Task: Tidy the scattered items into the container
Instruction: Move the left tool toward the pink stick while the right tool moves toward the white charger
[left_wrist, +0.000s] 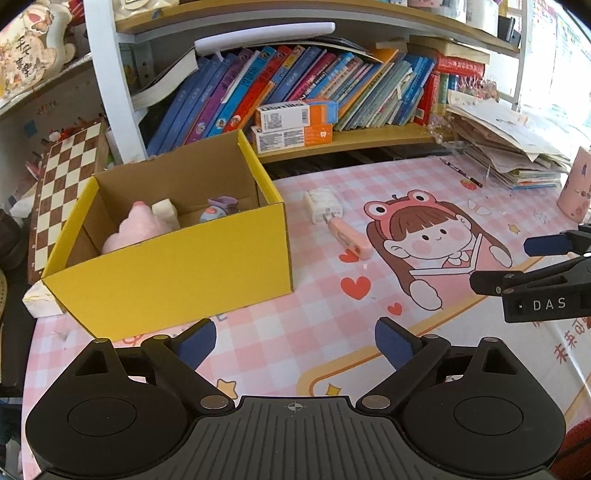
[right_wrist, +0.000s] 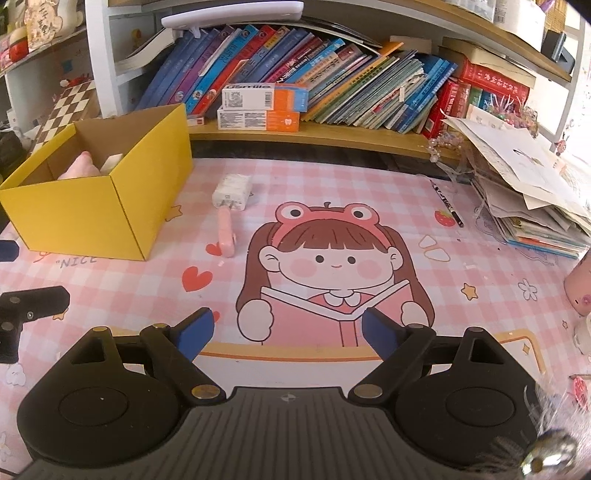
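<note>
A yellow cardboard box (left_wrist: 177, 258) (right_wrist: 96, 210) stands on the pink checked mat; inside lie a pink plush (left_wrist: 136, 229), a white block (left_wrist: 166, 210) and a small purple-blue toy (left_wrist: 218, 210). Right of the box, on the mat, rest a white tissue pack (left_wrist: 322, 205) (right_wrist: 232, 191) and a pink stick-shaped item (left_wrist: 351, 238) (right_wrist: 226, 234). My left gripper (left_wrist: 295, 341) hovers open and empty near the box's front corner. My right gripper (right_wrist: 286, 334) is open and empty over the cartoon girl print; it shows in the left wrist view (left_wrist: 517, 264) at the right edge.
A low wooden shelf (right_wrist: 332, 134) with leaning books and two orange-white cartons (left_wrist: 295, 125) runs behind the mat. A messy paper stack (right_wrist: 528, 188) sits at the right, a black pen (right_wrist: 447, 203) beside it, a pink cup (left_wrist: 574, 184) further right. A chessboard (left_wrist: 62, 192) leans left of the box.
</note>
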